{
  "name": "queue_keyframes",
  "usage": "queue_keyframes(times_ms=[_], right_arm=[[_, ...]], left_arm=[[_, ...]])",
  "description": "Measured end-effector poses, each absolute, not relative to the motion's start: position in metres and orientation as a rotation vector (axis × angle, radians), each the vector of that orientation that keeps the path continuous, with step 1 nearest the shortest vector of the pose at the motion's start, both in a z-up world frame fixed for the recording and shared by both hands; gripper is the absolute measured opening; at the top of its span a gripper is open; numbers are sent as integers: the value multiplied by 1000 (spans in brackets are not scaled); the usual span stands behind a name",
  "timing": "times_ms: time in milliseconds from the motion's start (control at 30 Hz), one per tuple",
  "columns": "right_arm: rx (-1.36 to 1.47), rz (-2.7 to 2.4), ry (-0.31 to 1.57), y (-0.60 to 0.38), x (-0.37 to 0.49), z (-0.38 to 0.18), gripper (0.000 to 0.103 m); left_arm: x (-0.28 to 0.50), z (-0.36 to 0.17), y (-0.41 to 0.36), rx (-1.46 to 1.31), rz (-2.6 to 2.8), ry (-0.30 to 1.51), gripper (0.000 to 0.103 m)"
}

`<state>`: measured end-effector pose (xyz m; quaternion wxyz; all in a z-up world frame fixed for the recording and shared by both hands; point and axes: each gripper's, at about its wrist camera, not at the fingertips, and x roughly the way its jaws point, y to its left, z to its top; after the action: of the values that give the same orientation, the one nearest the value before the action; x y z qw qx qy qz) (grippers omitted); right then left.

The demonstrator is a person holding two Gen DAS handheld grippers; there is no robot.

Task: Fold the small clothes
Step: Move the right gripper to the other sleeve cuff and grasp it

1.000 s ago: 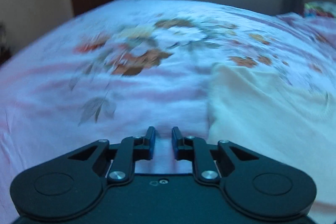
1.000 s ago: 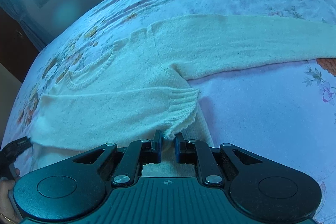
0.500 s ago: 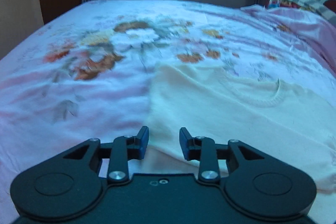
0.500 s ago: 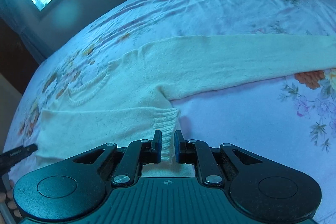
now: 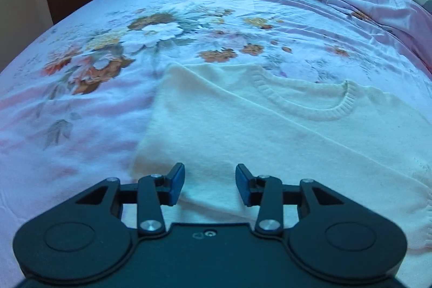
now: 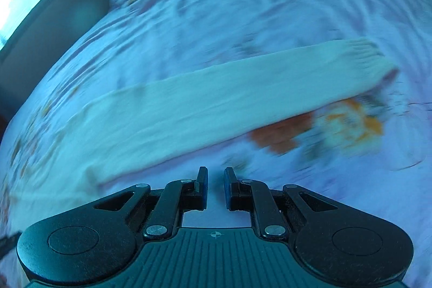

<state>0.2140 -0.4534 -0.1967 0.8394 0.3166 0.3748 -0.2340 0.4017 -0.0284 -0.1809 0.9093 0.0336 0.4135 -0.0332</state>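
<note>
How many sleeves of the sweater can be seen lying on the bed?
2. One sleeve lies folded across the sweater's chest; its cuff is at the right edge. The other sleeve lies stretched out over the bed.

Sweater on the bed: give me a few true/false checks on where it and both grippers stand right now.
1. The left gripper is open over the sweater. True.
2. The right gripper is shut on the sleeve cuff. False: its jaws stand slightly apart with nothing between them, and the cuff lies far ahead of it.
3. The collar faces up, uncovered. True.
4. The sleeve in the right wrist view is folded across the body. False: it lies stretched out straight on the bedsheet.
5. The sweater lies on a bare wooden table. False: it lies on a floral bedsheet.
</note>
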Motion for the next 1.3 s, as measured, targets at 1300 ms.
queue_keyframes(times_ms=[1300], right_arm=[[959,-856,607,-582,171,-198,27]], left_arm=[[433,-195,-117,134,-185,888,42]])
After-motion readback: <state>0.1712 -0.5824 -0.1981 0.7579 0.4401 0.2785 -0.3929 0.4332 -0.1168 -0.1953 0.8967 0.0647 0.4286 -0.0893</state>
